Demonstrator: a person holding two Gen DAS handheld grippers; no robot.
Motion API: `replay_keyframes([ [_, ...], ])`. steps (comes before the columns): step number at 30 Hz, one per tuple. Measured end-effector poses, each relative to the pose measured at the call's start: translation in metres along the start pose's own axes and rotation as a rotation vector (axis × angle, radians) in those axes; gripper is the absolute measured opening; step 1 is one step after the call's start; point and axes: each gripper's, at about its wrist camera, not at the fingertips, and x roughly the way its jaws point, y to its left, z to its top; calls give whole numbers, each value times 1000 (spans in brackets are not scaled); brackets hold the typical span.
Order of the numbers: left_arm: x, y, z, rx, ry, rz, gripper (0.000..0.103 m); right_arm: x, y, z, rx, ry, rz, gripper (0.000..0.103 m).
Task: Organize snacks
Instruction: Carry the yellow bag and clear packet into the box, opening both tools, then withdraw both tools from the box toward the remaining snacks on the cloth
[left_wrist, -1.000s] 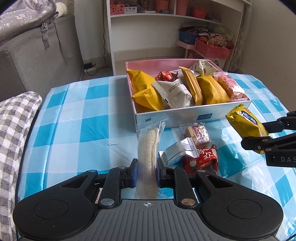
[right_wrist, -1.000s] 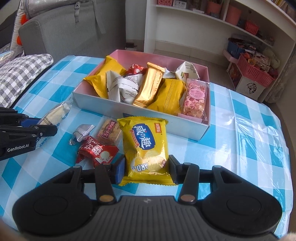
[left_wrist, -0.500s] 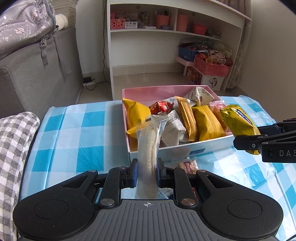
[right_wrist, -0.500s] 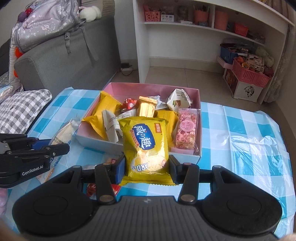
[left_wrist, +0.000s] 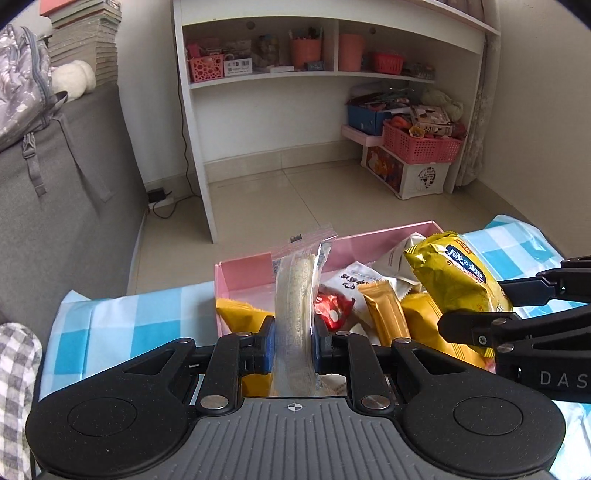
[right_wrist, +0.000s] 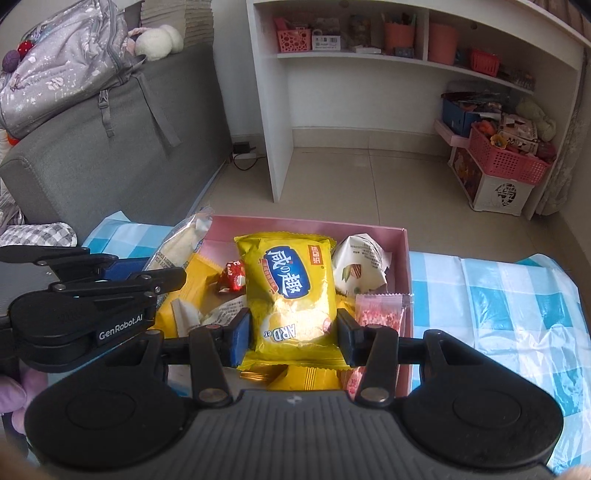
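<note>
My left gripper (left_wrist: 294, 345) is shut on a long clear-wrapped pale wafer bar (left_wrist: 297, 295), held upright over the left part of the pink snack box (left_wrist: 255, 273). My right gripper (right_wrist: 294, 334) is shut on a yellow cracker packet (right_wrist: 291, 291) with a blue label, held over the middle of the same box (right_wrist: 402, 258). Inside the box lie yellow packets (left_wrist: 240, 314), a red candy (left_wrist: 330, 308), a gold bar (left_wrist: 384, 314), white packets (right_wrist: 360, 269) and a pink one (right_wrist: 378, 314). Each view shows the other gripper close beside it.
The box stands on a blue-and-white checked tablecloth (right_wrist: 498, 306). A grey sofa (left_wrist: 66, 206) with a backpack is at the left. A white shelf unit (left_wrist: 332, 85) and pink baskets (left_wrist: 421, 147) stand behind on the tiled floor.
Both grippers moved forward from the loose snacks near the table's front to above the box, each still carrying its packet. The loose snacks on the cloth have dropped out of view.
</note>
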Motion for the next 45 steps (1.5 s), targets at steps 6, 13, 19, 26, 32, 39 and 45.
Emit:
replay_keyframes([
  [6,32,-1,10,1,53,14,18,17,-1,6,-11,16,-16,44],
  [13,38,-2,10,-15,40,23,23,21,-2,7,-24,22,-24,47],
  [19,32,-2,11,-23,24,18,49,15,1,8,-40,6,-42,61],
  [26,9,-3,6,-3,12,22,63,-2,1,9,-36,-1,-43,71],
  [32,-17,4,-5,-26,7,12,70,-21,6,4,-63,-10,-50,77],
  [39,-48,12,-24,-60,13,7,75,-38,14,-9,-54,-5,-36,82],
  [45,-72,16,-47,-89,21,-1,79,-53,21,-31,-50,5,-19,85],
])
